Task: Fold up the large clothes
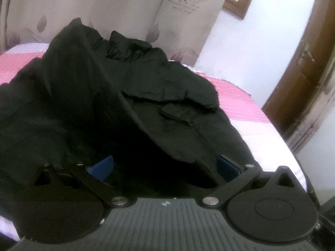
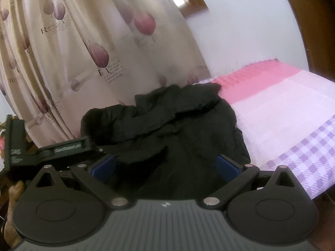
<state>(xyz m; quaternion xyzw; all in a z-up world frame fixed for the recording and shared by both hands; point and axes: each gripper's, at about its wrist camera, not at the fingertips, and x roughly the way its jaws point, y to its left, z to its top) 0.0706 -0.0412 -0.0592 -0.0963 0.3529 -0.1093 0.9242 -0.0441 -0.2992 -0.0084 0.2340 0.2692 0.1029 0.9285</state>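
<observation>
A large black padded jacket (image 1: 108, 83) lies crumpled on the bed, one side folded up over the other; a zip pocket (image 1: 178, 117) shows. My left gripper (image 1: 164, 167) is open, its blue pads (image 1: 102, 166) wide apart over the jacket's near hem. In the right wrist view the same jacket (image 2: 178, 121) lies ahead. My right gripper (image 2: 165, 166) is open too, blue pads (image 2: 227, 166) apart over the jacket's near edge. Nothing sits between either pair of pads that I can tell is held. The left gripper's body (image 2: 62, 148) shows at the left.
The bed (image 2: 282, 108) has a pink, white and purple-checked cover. A leaf-printed curtain (image 2: 83, 52) hangs behind it. A white wall and a wooden door (image 1: 303, 79) are at the right. Clutter sits at the far left edge.
</observation>
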